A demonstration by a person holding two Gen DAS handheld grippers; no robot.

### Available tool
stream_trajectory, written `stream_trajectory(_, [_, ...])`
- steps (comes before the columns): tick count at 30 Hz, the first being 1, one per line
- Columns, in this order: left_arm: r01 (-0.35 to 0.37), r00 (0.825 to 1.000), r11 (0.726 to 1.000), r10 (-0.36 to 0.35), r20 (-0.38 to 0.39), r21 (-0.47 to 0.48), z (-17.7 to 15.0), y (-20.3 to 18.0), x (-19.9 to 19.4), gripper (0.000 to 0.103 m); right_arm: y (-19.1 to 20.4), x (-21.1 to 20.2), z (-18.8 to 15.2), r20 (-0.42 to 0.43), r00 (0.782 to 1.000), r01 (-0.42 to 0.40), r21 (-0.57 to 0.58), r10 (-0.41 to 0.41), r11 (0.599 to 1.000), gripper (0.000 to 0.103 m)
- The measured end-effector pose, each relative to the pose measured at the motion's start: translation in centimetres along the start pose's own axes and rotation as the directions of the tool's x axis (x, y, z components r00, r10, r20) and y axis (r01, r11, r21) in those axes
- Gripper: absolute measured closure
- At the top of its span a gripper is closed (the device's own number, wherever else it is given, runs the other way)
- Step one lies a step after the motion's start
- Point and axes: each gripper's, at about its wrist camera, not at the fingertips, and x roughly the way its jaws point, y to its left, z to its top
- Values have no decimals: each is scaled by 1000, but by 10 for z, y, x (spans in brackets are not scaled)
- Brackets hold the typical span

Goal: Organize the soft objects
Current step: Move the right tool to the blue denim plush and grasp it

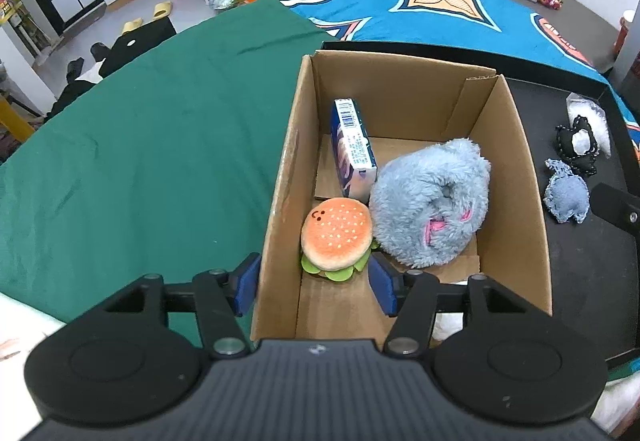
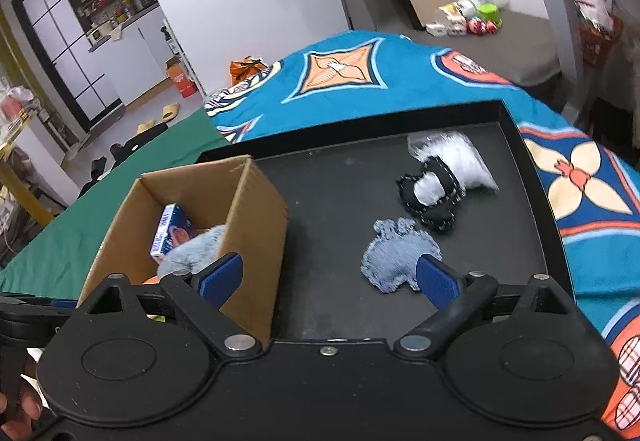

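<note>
A cardboard box (image 1: 516, 145) stands on a black tray (image 2: 340, 201). In it lie a plush burger (image 1: 336, 233), a fluffy blue plush (image 1: 432, 201) and a blue carton (image 1: 352, 145). My left gripper (image 1: 316, 281) is open just above the box's near left wall, the burger between and ahead of its pads, untouched. On the tray lie a denim plush (image 2: 396, 257), a black stitched plush (image 2: 432, 197) and a clear bag of white stuffing (image 2: 464, 157). My right gripper (image 2: 328, 277) is open and empty, its right pad (image 2: 434, 281) at the denim plush's near edge.
The tray rests on a bed with a green cloth (image 1: 140, 161) and a blue patterned blanket (image 1: 420, 1). The box also shows in the right wrist view (image 2: 256, 225). Toys and jars (image 2: 468, 17) sit on a far surface. Slippers (image 1: 148, 17) lie on the floor.
</note>
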Motion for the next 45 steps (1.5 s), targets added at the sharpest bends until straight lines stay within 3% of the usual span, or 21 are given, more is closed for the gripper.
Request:
stream_trajectory(10, [-68, 998, 997, 68, -3, 27, 2, -15, 4, 39, -29, 15, -12, -10, 1000, 3, 75, -3, 997, 9])
stream_trajectory(21, [-108, 994, 993, 109, -24, 57, 10, -24, 13, 38, -49, 47, -19, -17, 999, 51, 105, -50, 993, 12])
stream_trajectory(26, [-129, 991, 990, 131, -33, 64, 14, -28, 18, 38, -56, 61, -16, -25, 998, 65, 123, -62, 990, 25])
stream_trajectory(33, [-133, 990, 988, 136, -35, 76, 17, -29, 22, 38, -58, 73, -12, -21, 996, 89, 105, -88, 990, 30])
stream_trajectory(36, [-134, 990, 988, 137, -39, 78, 17, -30, 22, 38, -56, 75, -11, -20, 994, 109, 72, -108, 991, 39])
stream_trajectory(39, [-128, 990, 989, 131, -42, 75, 18, -29, 20, 38, -54, 75, -10, -40, 988, 153, 23, -152, 988, 61])
stream_trajectory(45, [-116, 992, 991, 119, -34, 70, 15, -27, 13, 38, -60, 67, -11, -78, 988, 139, 48, -135, 989, 66])
